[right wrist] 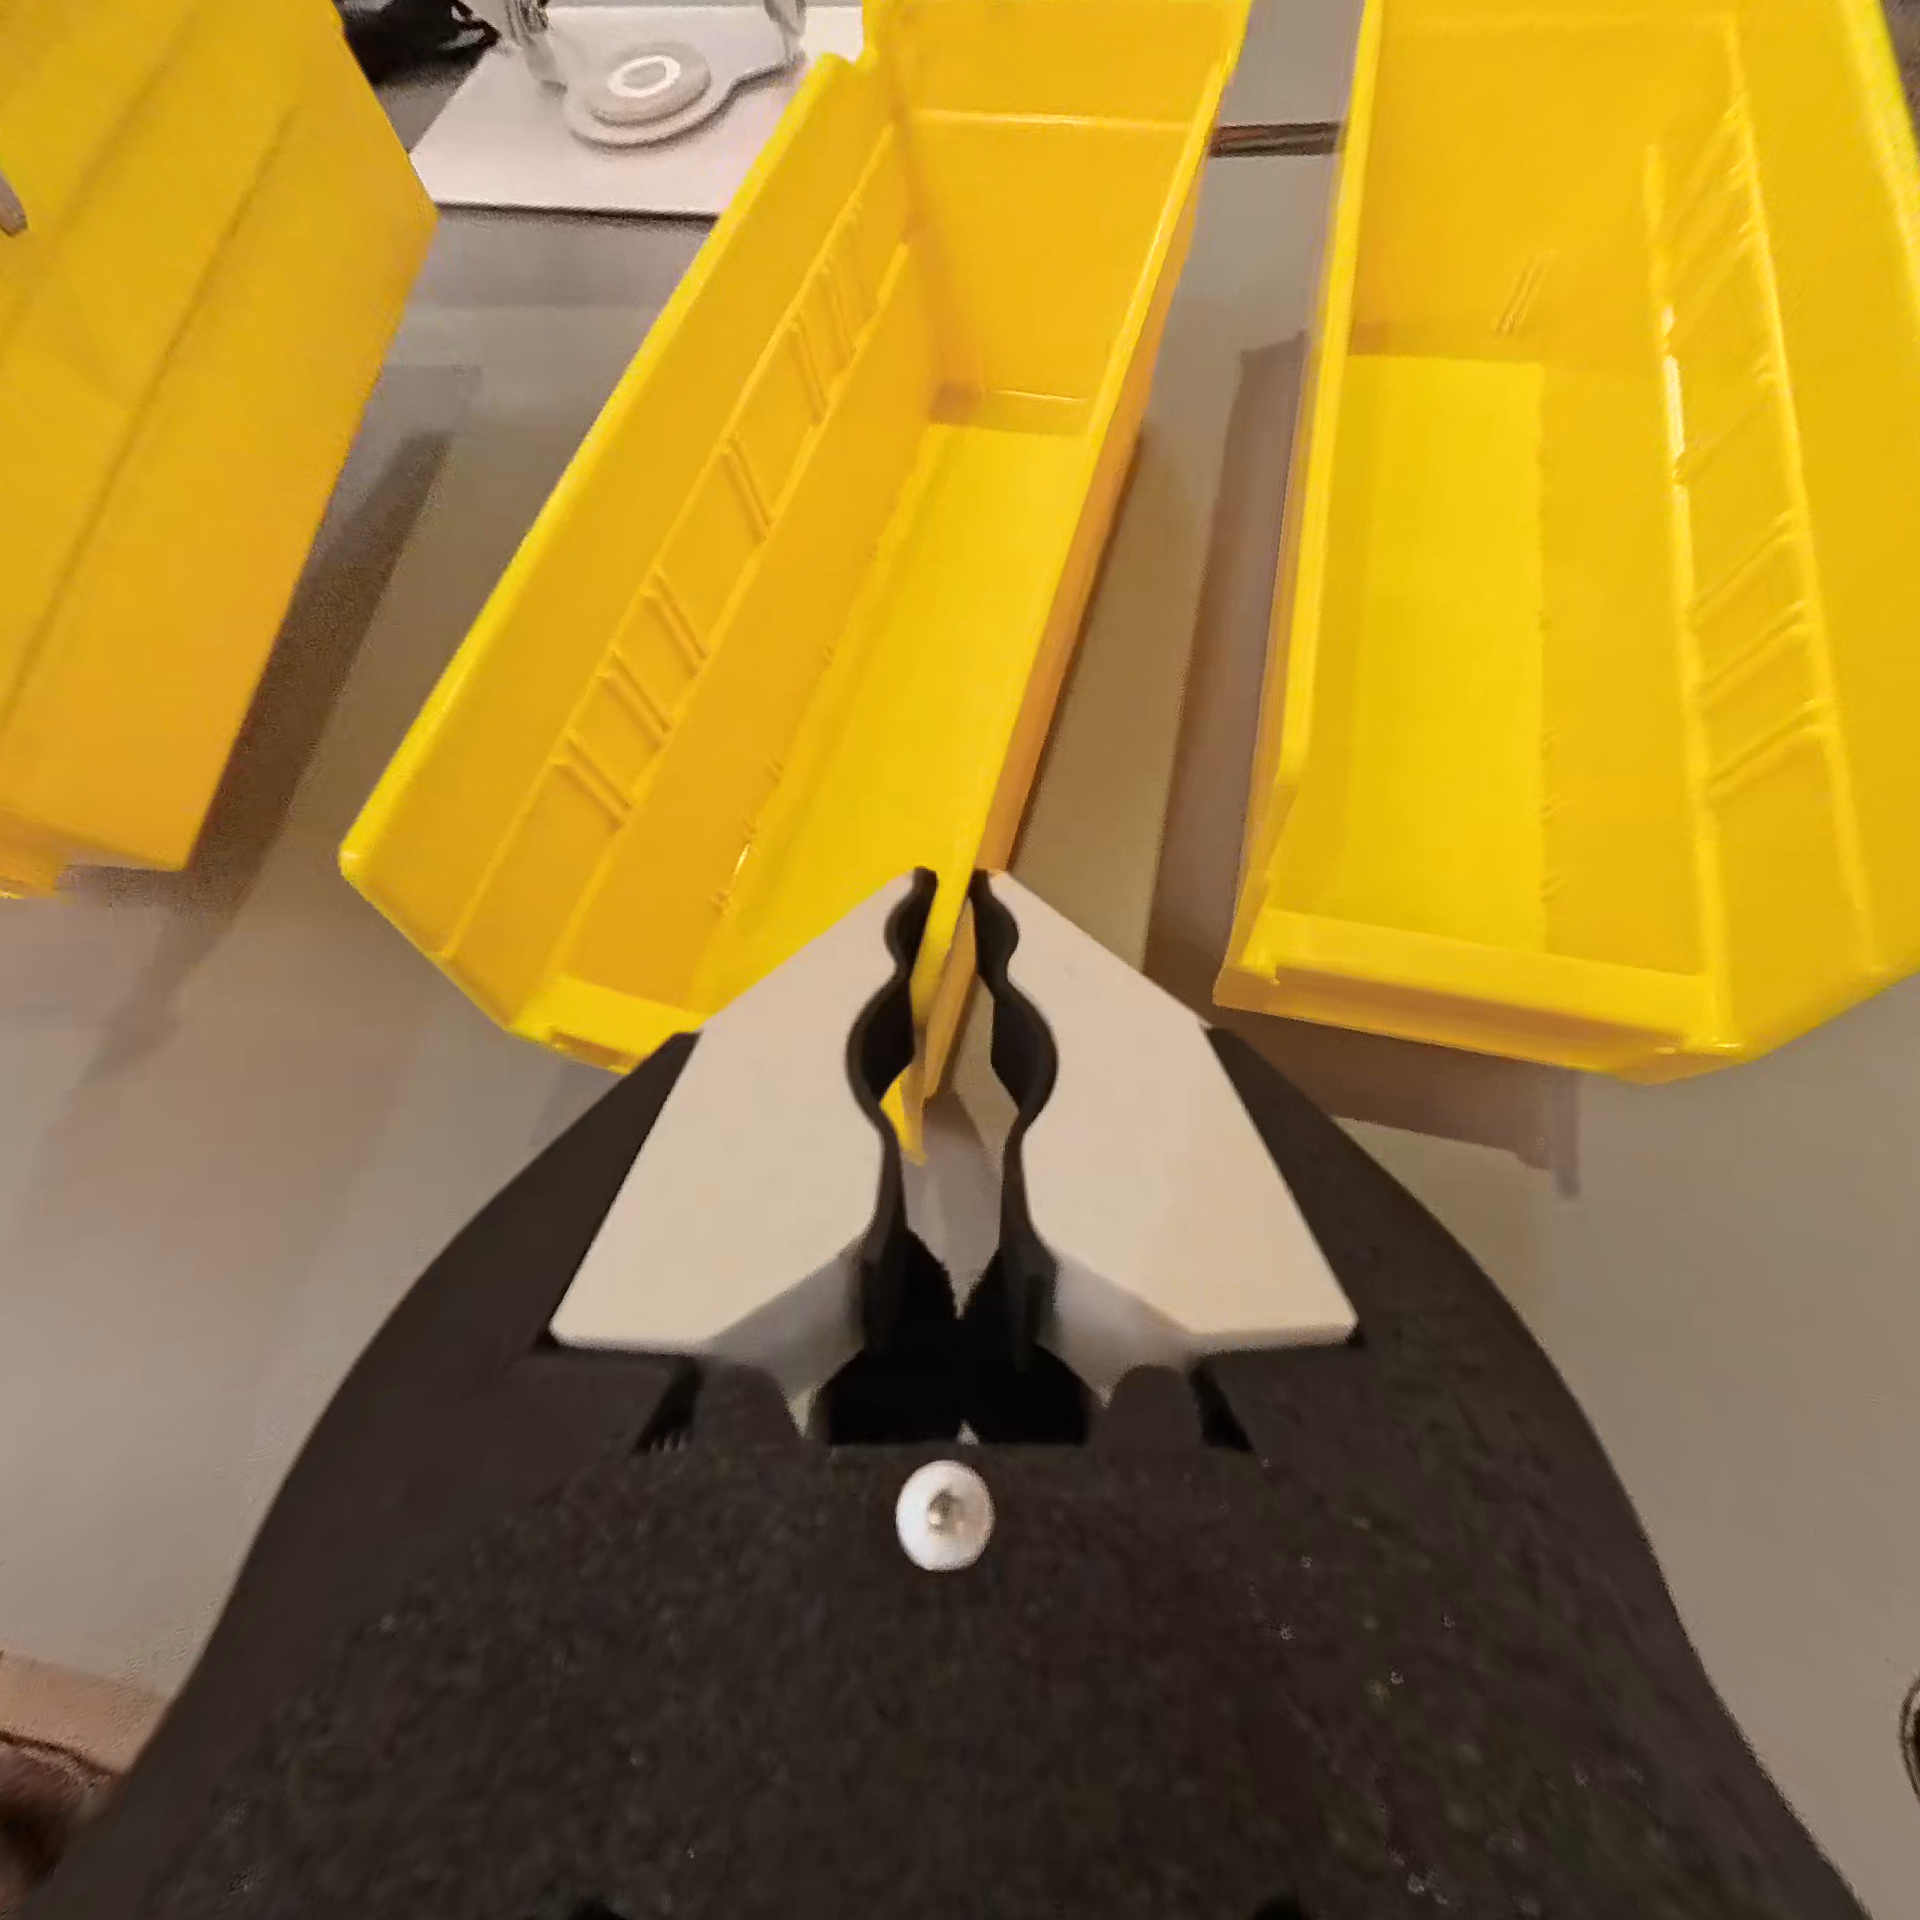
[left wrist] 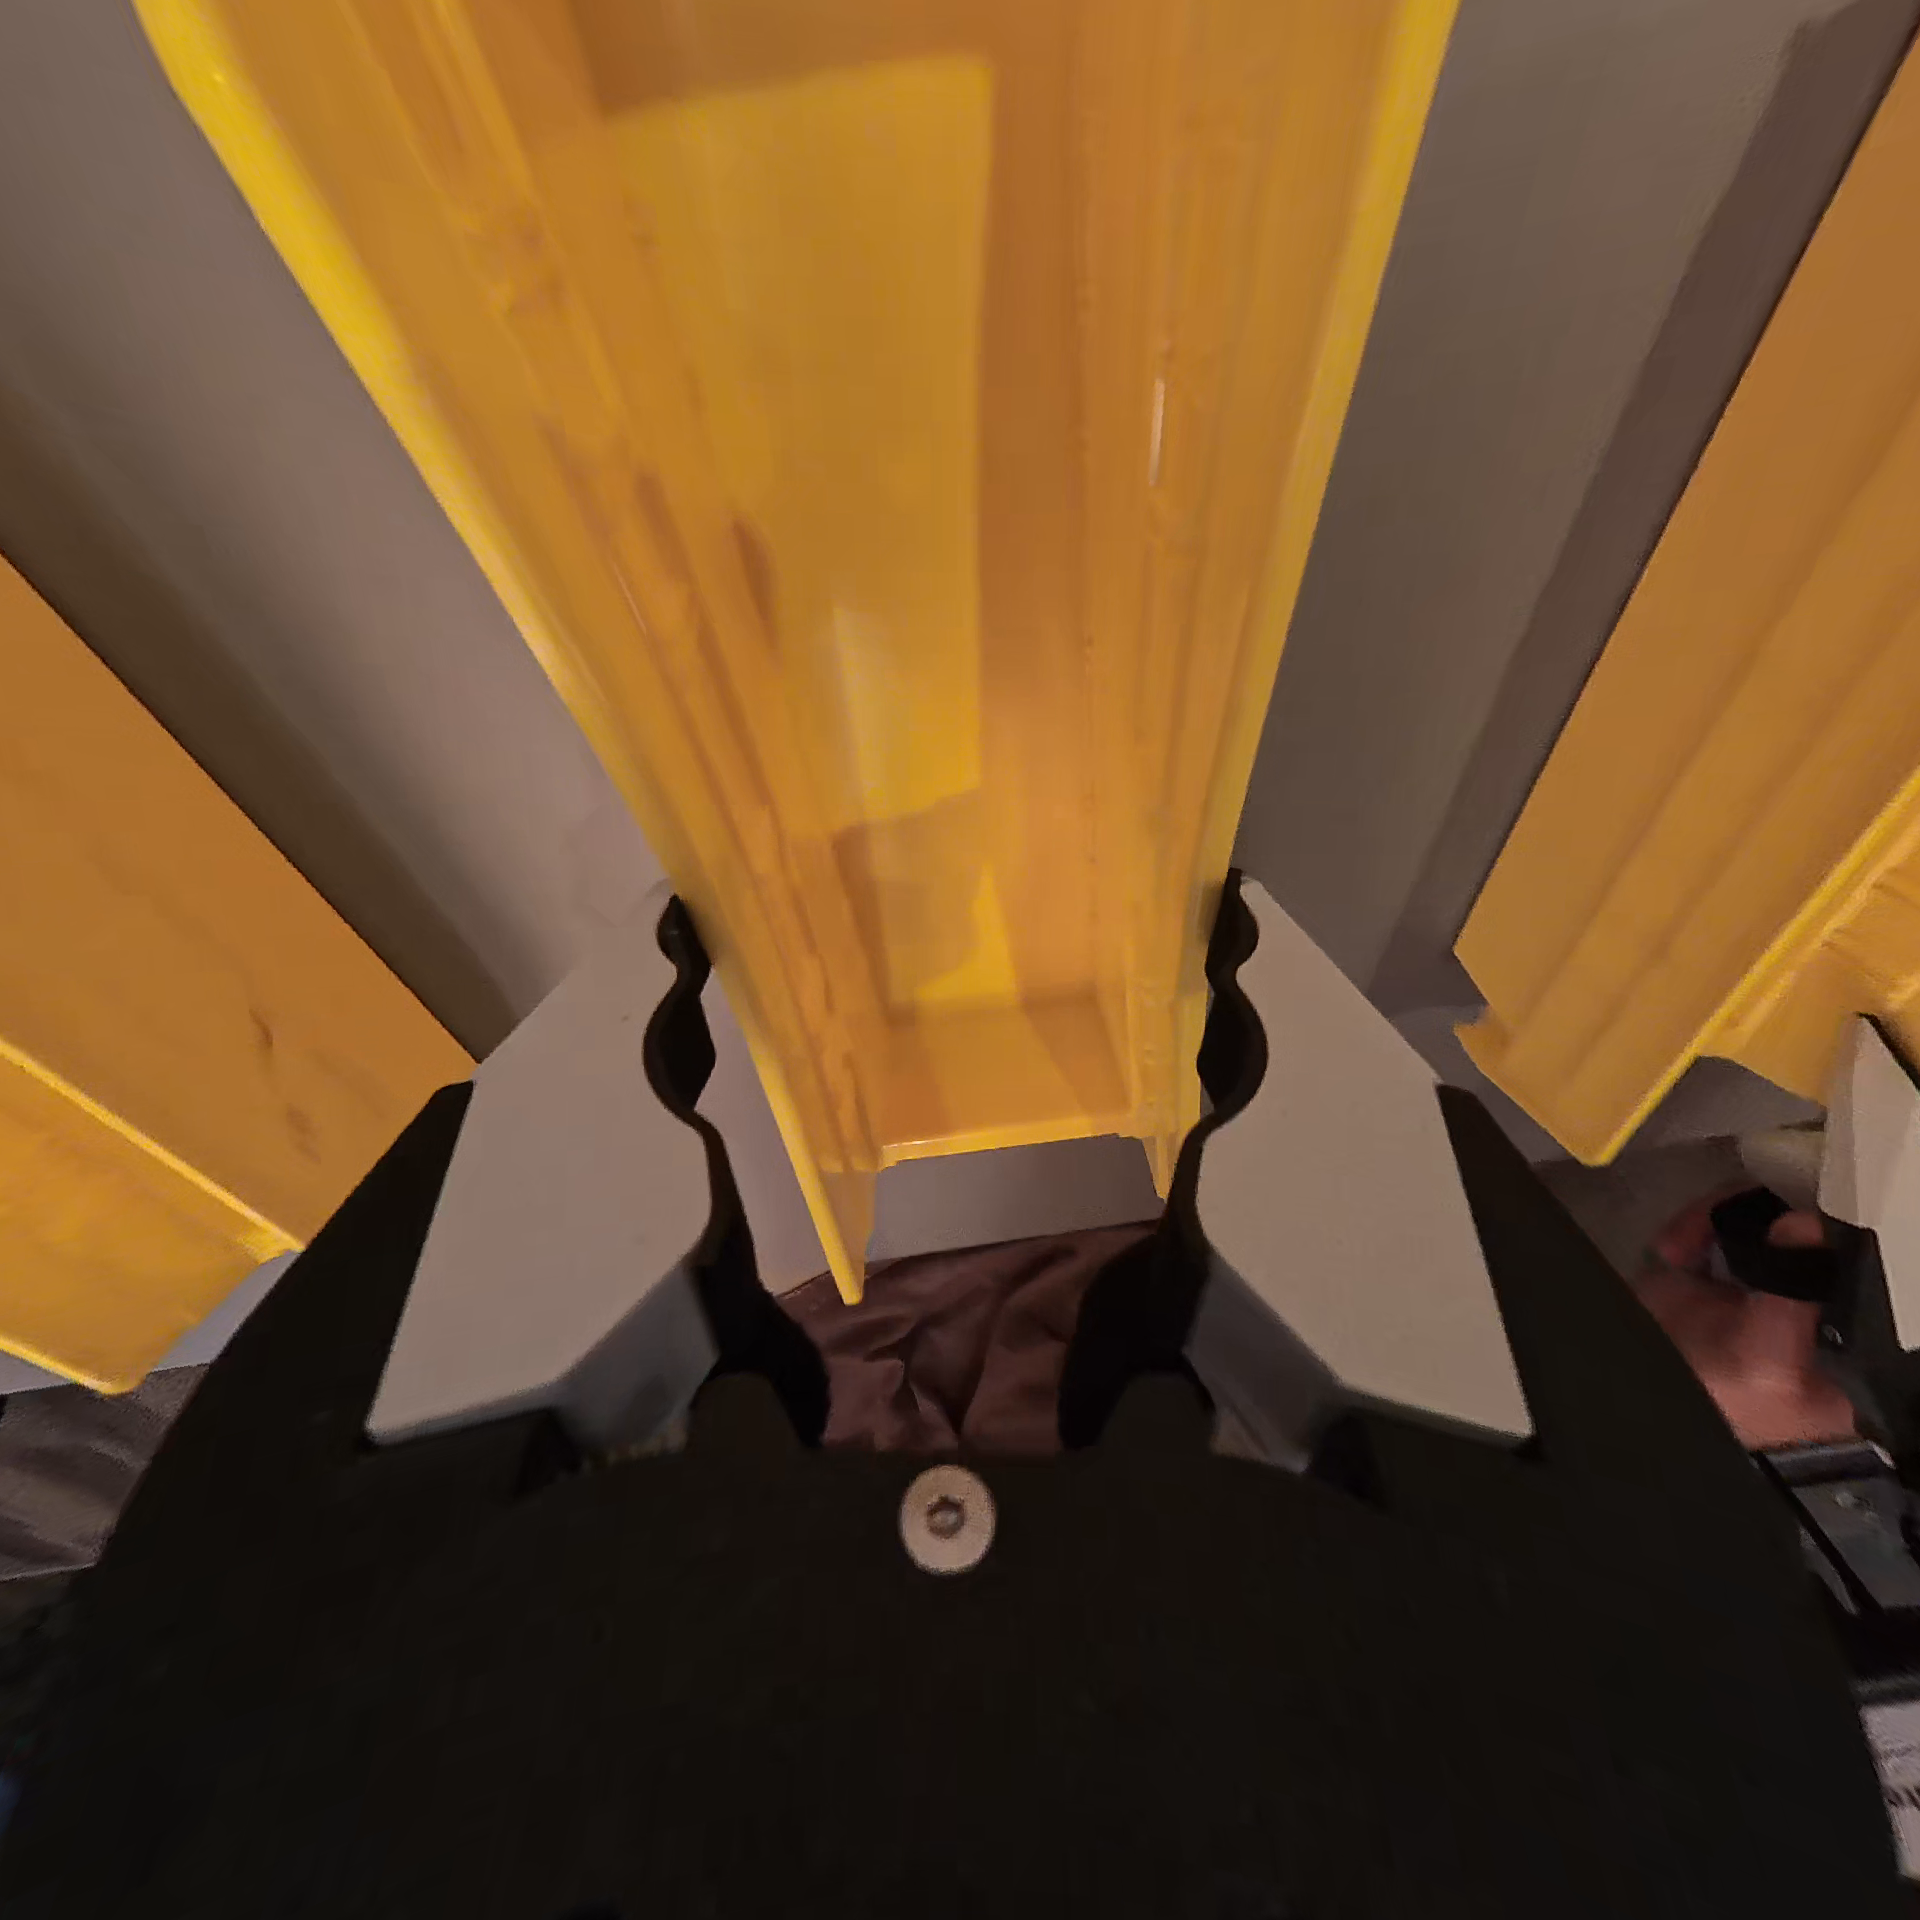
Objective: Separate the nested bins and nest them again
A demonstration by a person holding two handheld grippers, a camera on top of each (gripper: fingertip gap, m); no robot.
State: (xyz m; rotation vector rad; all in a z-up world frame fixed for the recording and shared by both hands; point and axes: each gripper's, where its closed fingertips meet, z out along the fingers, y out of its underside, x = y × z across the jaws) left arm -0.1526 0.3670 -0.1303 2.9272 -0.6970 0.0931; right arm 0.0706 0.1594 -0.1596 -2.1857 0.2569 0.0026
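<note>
Right, left wrist view: the left gripper (left wrist: pixel 951 1039) has its jaws spread wide across the end of a narrow bin (left wrist: pixel 831 520), pads bearing on both outer walls. That bin is seen from below or end-on, probably raised off the table (left wrist: pixel 260 468), though the angle is poor. Two more bins flank it, one left (left wrist: pixel 156 987) and one right (left wrist: pixel 1714 779). Risk: smooth moulded plastic and tapered walls, so the wavy black pads could creep toward the end and let it drop or twist.

Right wrist view: the right gripper (right wrist: pixel 951 956) has its jaws nearly closed, pinching the thin right wall of the middle bin (right wrist: pixel 779 623) at its near corner. That bin sits tilted on the grey table (right wrist: pixel 208 1143). Another bin (right wrist: pixel 1558 623) lies just beside it on the right, a third (right wrist: pixel 156 468) on the left.

Risk: a one-wall grip near a corner gives poor torque control; the wall may flex, the bin swing and knock its neighbour, or jam crooked when nested.

All bins: glossy yellow, long, open-topped, with ribbed inner walls.
</note>
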